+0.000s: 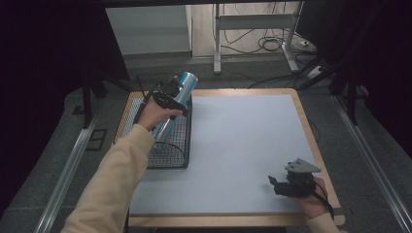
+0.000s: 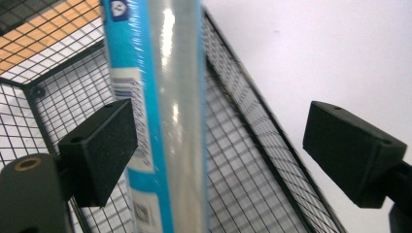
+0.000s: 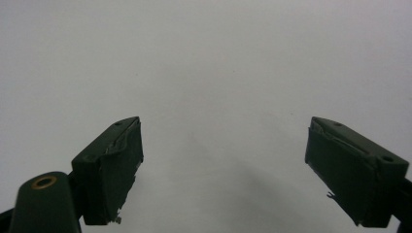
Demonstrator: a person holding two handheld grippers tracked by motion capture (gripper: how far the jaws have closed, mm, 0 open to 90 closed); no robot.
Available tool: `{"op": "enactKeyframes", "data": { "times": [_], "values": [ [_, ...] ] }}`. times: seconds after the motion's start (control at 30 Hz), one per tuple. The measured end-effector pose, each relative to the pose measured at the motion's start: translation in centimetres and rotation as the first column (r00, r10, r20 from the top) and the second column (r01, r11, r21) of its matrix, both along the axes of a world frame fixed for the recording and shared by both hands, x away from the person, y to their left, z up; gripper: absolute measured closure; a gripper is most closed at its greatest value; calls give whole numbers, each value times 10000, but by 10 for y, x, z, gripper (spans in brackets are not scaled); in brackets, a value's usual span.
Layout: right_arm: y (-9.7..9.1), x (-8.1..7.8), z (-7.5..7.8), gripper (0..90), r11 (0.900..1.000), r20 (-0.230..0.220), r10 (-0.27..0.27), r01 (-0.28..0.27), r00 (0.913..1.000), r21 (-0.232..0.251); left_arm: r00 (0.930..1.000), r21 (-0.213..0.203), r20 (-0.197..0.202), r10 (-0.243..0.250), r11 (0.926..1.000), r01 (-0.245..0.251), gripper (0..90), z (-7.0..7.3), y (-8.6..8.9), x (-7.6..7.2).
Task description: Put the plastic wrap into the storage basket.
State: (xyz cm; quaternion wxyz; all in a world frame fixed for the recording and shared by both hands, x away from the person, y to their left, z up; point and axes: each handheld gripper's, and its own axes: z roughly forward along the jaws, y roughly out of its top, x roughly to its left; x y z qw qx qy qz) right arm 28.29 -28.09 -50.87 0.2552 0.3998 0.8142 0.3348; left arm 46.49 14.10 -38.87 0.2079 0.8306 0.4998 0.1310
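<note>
Left tongs [image 2: 218, 155] spread wide, one pad touching the blue tube [image 2: 155, 97] leaning in the wire basket [image 1: 175, 145]; right tongs [image 3: 223, 170] released, parked empty over the surface [image 1: 243, 145].

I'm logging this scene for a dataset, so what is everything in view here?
Tube: one, blue and clear wrapped, leaning in the basket, top end above its rim.
Wire basket: one, black mesh, at the table's left edge.
Table mat: one, pale grey, covering the wooden table.
Desk frame: one, white, on the floor beyond.
Left gripper: black, open around the tube.
Right gripper: black, open, empty, over the mat.
</note>
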Motion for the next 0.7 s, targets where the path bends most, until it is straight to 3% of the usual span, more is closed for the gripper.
{"op": "enactKeyframes", "data": {
  "times": [0.03,0.23,0.37,0.4,0.43,0.5,0.63,0.7],
  "values": [
    [0,0,0,140,10000,16,7,-7,10000,-11,9995,-122,286,-114,9999,118,127,6,-1,-9],
    [2,0,0,140,10000,-14,71,-71,10000,36,9950,-644,765,-639,9955,689,137,15,-5,-33],
    [3,0,0,140,10000,-3,77,-77,10000,20,9909,-724,976,-928,9923,1000,147,19,-9,-47],
    [3,-2,1,140,10000,18,60,-60,10000,4,9876,-993,1066,-1155,9870,1262,150,20,-11,-58],
    [3,-3,2,140,10000,35,38,-39,10000,21,9876,-993,1066,-1155,9870,1262,150,20,-11,-58],
    [2,-4,2,140,10000,59,0,-1,10000,11,9816,-1209,1216,-1469,9794,1616,152,19,-16,-75],
    [3,-6,3,140,10000,94,-37,37,9999,9,9751,-1369,1383,-1734,9718,1922,152,20,-23,-91],
    [4,-6,3,140,10000,131,-16,17,9999,-5,9645,-1470,1466,-2197,9594,2409,155,18,-31,-108]
  ]
}}
